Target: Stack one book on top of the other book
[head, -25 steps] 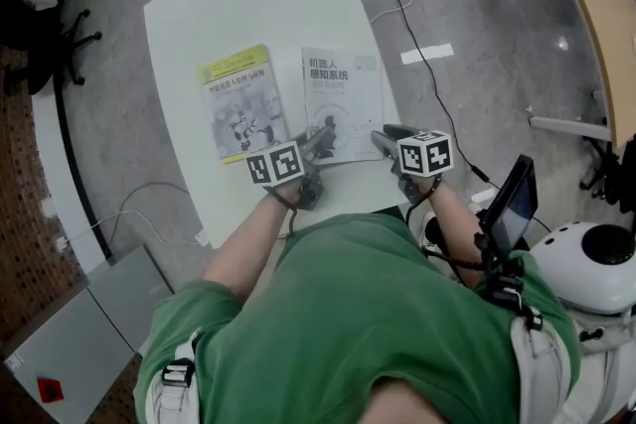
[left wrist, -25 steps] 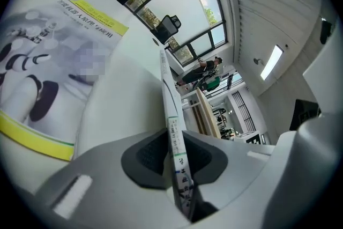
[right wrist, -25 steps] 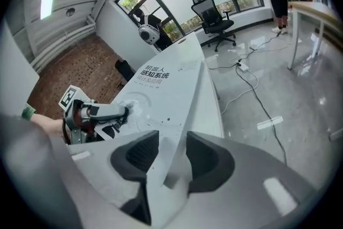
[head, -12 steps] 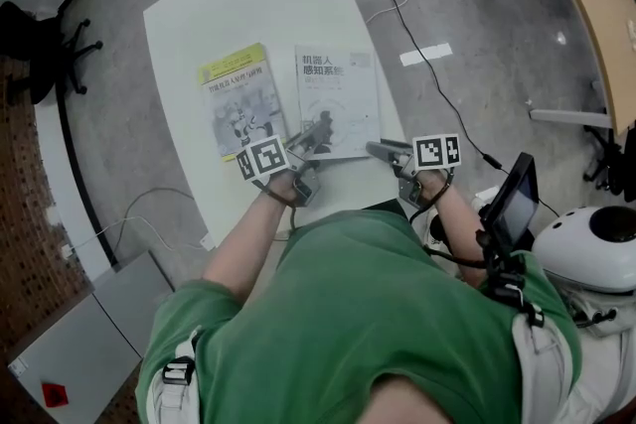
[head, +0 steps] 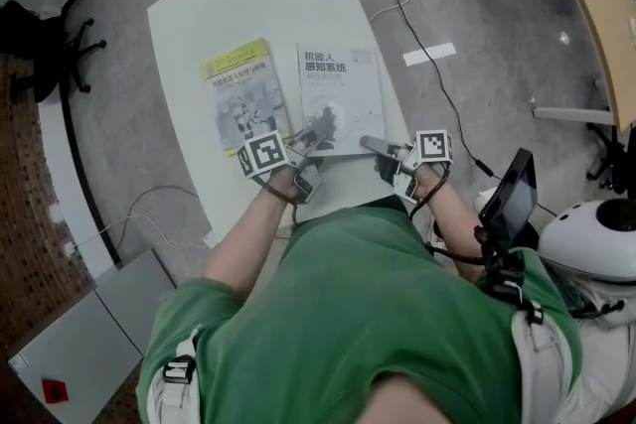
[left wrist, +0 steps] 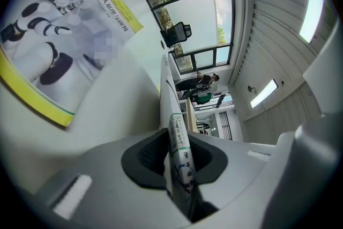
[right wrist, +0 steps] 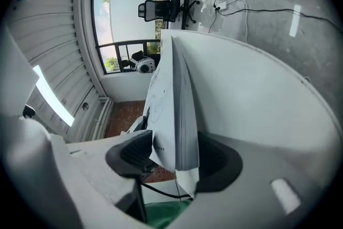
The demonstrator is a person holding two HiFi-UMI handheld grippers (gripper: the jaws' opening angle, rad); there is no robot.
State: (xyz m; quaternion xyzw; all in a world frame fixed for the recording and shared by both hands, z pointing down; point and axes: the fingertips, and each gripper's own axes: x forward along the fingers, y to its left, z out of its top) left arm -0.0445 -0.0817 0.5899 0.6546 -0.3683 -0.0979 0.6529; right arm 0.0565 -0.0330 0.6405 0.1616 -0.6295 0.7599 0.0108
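we log the left gripper point(left wrist: 179, 157) clamped narrow on the near edge of the white book point(head: 341, 94), which shows edge-on between its pads. the right gripper point(right wrist: 172, 159) jaws have just been opening and stand wide, with the book's near right corner between them and the pads off it. the white book sits on the table point(head: 253, 5) just beside the yellow book point(head: 241, 96), not stacked.

Grey floor point(head: 119, 144), white table point(head: 258, 10), black chair point(head: 35, 30)
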